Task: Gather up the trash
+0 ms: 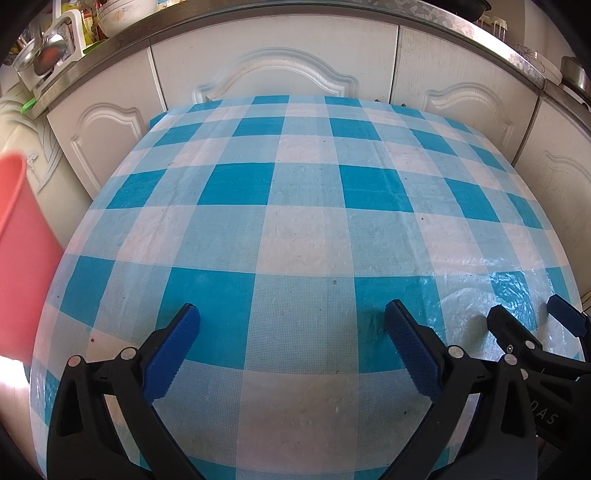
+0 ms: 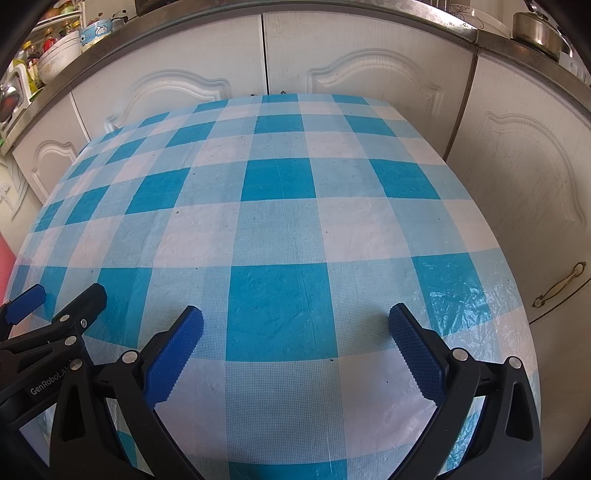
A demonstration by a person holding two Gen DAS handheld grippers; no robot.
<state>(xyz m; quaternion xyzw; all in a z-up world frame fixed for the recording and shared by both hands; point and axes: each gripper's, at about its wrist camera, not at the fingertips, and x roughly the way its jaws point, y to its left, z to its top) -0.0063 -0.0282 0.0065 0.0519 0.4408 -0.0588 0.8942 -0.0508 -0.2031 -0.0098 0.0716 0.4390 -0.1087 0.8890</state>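
My left gripper (image 1: 291, 317) is open and empty, held low over the table (image 1: 295, 221) with its blue-and-white checked plastic cloth. My right gripper (image 2: 295, 319) is open and empty too, just to its right; it shows at the right edge of the left wrist view (image 1: 524, 314), and the left gripper shows at the left edge of the right wrist view (image 2: 70, 295). A pink bin (image 1: 22, 258) stands off the table's left edge. No piece of trash shows on the cloth in either view, only small dark specks.
White cabinet doors (image 2: 369, 70) run along the far side and the right of the table, with a brass handle (image 2: 561, 284) at the right. The counter above holds bowls (image 1: 122, 14), a dish rack (image 1: 48, 51) and a metal pot (image 2: 535, 29).
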